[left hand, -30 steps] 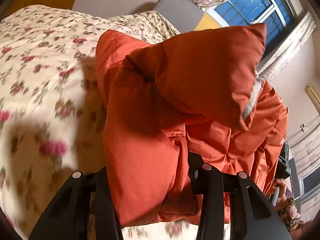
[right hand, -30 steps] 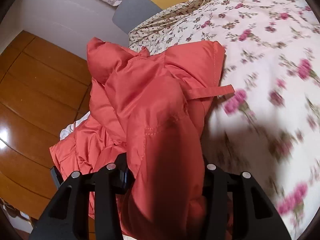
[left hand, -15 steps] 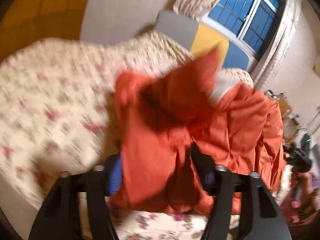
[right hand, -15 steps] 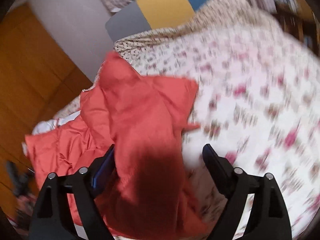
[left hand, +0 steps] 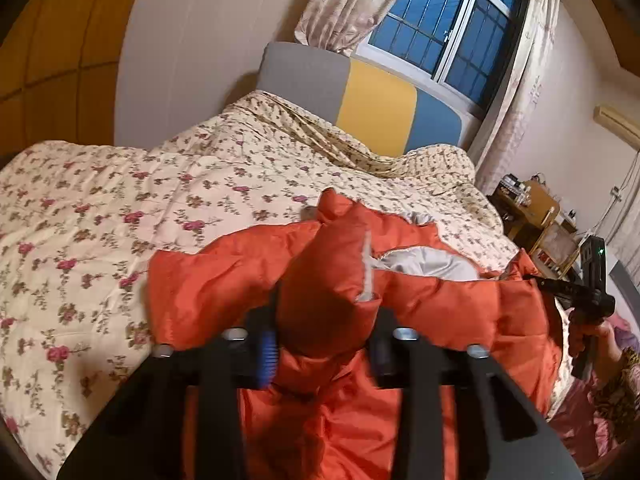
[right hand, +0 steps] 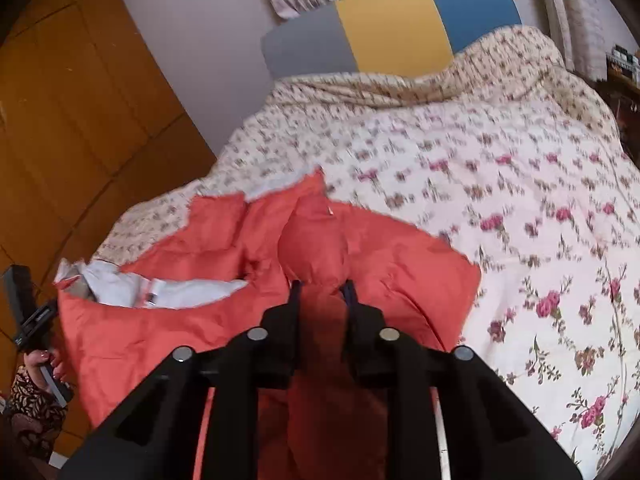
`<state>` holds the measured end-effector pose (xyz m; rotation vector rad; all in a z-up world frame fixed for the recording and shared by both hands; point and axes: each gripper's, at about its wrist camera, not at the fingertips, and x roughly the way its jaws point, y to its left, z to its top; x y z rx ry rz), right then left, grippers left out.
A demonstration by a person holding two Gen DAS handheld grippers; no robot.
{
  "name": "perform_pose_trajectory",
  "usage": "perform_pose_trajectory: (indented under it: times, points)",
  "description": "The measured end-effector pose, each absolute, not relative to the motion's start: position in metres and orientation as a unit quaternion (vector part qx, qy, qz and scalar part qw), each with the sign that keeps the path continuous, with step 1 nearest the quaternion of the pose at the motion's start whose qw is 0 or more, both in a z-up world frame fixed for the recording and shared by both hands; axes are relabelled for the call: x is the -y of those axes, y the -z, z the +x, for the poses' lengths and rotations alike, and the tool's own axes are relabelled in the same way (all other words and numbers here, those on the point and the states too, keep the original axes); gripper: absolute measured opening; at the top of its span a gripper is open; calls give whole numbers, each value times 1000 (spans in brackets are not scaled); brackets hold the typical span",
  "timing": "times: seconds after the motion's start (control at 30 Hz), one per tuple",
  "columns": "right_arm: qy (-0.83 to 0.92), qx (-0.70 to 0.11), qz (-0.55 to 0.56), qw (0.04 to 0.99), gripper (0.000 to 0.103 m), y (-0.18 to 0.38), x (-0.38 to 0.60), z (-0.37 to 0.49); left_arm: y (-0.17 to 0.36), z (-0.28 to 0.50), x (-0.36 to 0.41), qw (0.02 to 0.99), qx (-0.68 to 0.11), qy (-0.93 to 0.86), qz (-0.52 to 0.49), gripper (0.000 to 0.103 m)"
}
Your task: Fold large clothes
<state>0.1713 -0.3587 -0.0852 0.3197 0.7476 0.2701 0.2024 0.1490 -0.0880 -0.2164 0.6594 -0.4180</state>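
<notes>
Orange padded jacket [left hand: 440, 304] bunched at foot edge of bed [left hand: 120, 208], grey lining up; floral quilt [right hand: 520, 200] beneath. Left gripper [left hand: 324, 344] jaws closing, narrow, jacket fold pinched between. Right gripper [right hand: 322, 292] jaws closing, narrow, jacket fold pinched between. Headboard [right hand: 380, 28] at far edge

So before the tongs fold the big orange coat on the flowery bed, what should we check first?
1. Left tongs have coat between them: ok, jaws closing on a bunched fold of the orange coat.
2. Right tongs have coat between them: ok, jaws closing on a fold.
3. Coat spread flat: not ok, it is bunched and its grey lining shows.
4. Room on the flowery bedspread beyond the coat: ok.
5. Sleeves tucked in: cannot tell.
</notes>
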Motion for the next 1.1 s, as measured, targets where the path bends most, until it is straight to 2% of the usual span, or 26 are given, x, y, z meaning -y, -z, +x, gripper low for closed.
perform_pose_trajectory:
  times: [0.03, 0.13, 0.4, 0.53, 0.7, 0.93, 1.1]
  points:
    - [-132, -352, 149, 914, 14, 77, 356, 167, 84, 200, -148, 921, -317, 201, -106, 23]
    - [-127, -323, 129, 929, 12, 53, 351, 159, 66, 191, -153, 931, -289, 192, -116, 19]
    - [-82, -248, 146, 954, 11, -6, 363, 166, 10, 200, -169, 961, -201, 138, -134, 19]
    - [-63, -236, 175, 954, 11, -15, 367, 200, -2, 231, -171, 963, -190, 105, -159, 18]
    - [-26, -258, 171, 950, 11, 8, 362, 245, 12, 280, -159, 962, -210, 65, -161, 18]
    - [22, -322, 131, 937, 11, 84, 353, 292, 69, 329, -148, 952, -266, 10, -149, 19]
    - [39, -341, 128, 931, 13, 119, 354, 303, 103, 345, -142, 949, -286, -19, -130, 19]
